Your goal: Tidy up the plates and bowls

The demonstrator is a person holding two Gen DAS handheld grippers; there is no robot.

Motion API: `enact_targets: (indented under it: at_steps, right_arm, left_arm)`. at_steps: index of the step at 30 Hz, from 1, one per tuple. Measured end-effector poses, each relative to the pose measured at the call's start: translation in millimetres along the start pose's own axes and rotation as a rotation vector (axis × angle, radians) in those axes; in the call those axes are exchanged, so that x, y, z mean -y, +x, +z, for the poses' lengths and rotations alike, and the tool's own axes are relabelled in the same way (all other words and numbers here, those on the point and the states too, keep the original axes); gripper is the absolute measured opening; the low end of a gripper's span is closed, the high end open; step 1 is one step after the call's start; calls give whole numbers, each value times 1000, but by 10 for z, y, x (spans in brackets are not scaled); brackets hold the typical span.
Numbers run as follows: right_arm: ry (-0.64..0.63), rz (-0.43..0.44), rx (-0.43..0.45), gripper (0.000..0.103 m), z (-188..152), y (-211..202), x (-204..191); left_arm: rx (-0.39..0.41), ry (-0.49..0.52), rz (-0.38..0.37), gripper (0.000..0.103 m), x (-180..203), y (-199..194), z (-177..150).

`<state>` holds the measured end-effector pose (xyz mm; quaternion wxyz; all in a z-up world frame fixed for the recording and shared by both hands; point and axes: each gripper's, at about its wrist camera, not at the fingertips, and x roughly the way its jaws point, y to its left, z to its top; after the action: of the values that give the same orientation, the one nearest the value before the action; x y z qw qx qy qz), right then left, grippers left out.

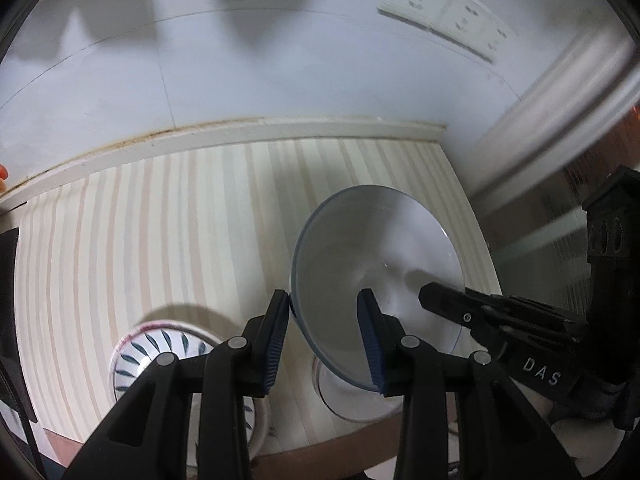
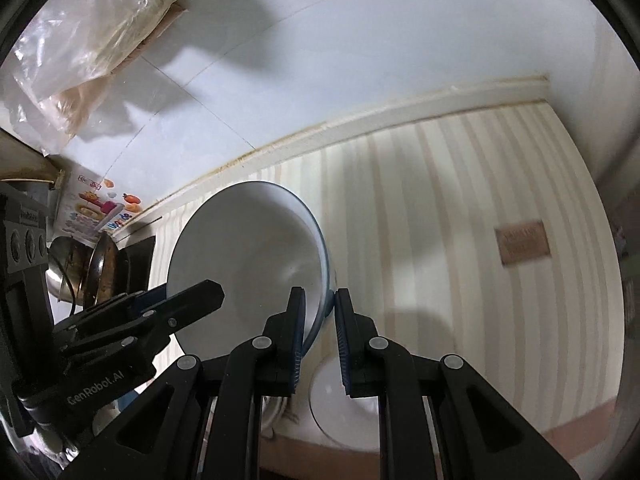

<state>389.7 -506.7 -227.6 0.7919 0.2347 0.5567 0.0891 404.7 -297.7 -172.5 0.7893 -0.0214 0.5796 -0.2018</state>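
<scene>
Over striped mat (image 1: 160, 240), L to R: patterned bowl (image 1: 160, 344) sat on mat at lower left; left gripper (image 1: 324, 336) pinched near rim of white bowl (image 1: 376, 264), held tilted, off surface; right gripper (image 2: 320, 336) clamped opposite rim; white plate (image 2: 344, 408) lay beneath. Est. glazed ceramic: stiff, slick, breakable, moderately heavy; best taken by rim wall, both sides.

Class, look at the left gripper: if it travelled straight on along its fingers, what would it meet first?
The left gripper already grips the blue-rimmed bowl, so the bowl leads; beyond it, probably the striped tabletop, though depth is unclear.
</scene>
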Motion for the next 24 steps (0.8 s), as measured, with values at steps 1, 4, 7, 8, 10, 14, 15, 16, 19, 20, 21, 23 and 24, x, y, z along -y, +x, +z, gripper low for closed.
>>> enact_targets:
  at_steps: [1, 4, 7, 8, 10, 14, 15, 16, 19, 20, 21, 23, 24]
  right_arm:
    - [5, -2, -3, 17, -80, -27, 38]
    - [20, -10, -13, 16, -297, -78, 185]
    - [39, -15, -31, 17, -502, -68, 316]
    - [43, -18, -38, 17, -550, -53, 352]
    - [57, -22, -54, 17, -650, -3, 417]
    - [71, -36, -84, 17, -778, 118, 525]
    - [72, -39, -89, 17, -794, 142, 543]
    - [73, -42, -95, 17, -817, 167, 563]
    - [73, -53, -110, 17, -858, 229, 603]
    - [73, -55, -114, 17, -868, 245, 616]
    - [72, -57, -118, 17, -885, 260, 629]
    - [73, -58, -124, 17, -890, 280, 652]
    - [73, -59, -126, 17, -887, 285, 655]
  left_arm:
    - [-6, 6, -3, 32, 51, -5, -52]
    - [-25, 21, -7, 32, 120, 55, -162]
    - [-50, 25, -11, 32, 178, 150, -264]
    - [-58, 25, -12, 32, 192, 184, -292]
    - [-76, 27, -10, 32, 218, 261, -361]
    - [-111, 41, 9, 32, 273, 409, -478]
    - [-118, 43, 13, 32, 277, 445, -502]
    - [-128, 44, 17, 32, 281, 492, -528]
    - [-150, 44, 26, 32, 271, 595, -578]
    - [-156, 43, 27, 32, 271, 621, -588]
    - [-161, 44, 29, 32, 272, 638, -596]
    - [-171, 46, 33, 32, 271, 681, -614]
    - [-175, 47, 34, 32, 271, 700, -619]
